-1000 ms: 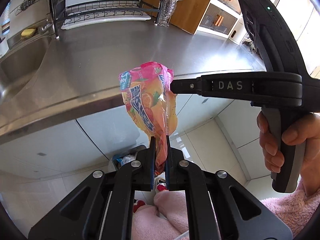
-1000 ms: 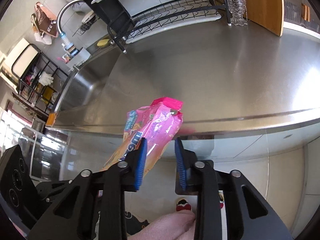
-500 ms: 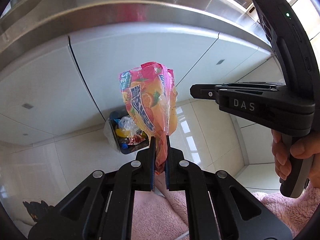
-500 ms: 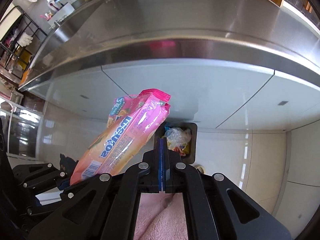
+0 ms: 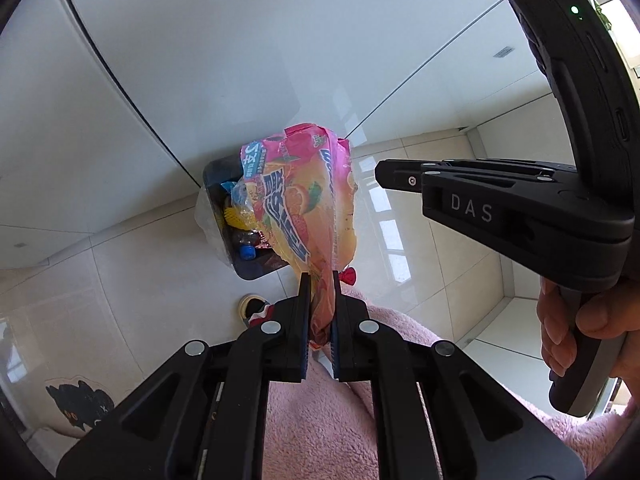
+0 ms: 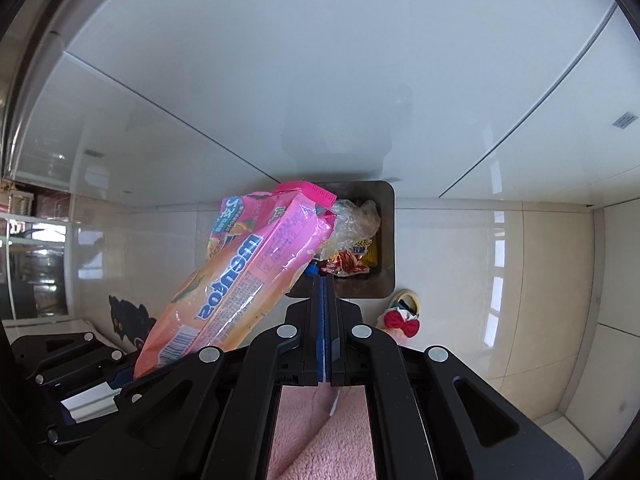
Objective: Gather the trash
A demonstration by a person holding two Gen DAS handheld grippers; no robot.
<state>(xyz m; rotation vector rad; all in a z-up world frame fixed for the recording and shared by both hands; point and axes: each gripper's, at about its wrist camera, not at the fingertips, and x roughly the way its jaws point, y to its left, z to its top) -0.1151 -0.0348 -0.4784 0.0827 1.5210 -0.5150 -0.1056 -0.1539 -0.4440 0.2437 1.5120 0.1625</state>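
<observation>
Below, left gripper [image 5: 320, 292] pinching candy wrapper [image 5: 300, 208] over trash bin's [image 6: 386, 240] rim; right gripper [image 6: 324, 284] pressed together, empty, bare floor tiles [image 6: 480, 260] around

White cabinet doors [image 6: 280, 80] rise above a glossy beige tiled floor [image 6: 500, 264]. A slipper with a red bow [image 6: 402, 320] lies on the floor, and a black cat-shaped mat [image 5: 78, 400] is well apart from it.

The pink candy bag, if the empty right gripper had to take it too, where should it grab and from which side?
Probably the flat pink crimped top seal of the candy bag, approached from the right: it sticks up free over the trash bin, thin enough to pinch, while the left gripper already clamps the bottom end.
</observation>
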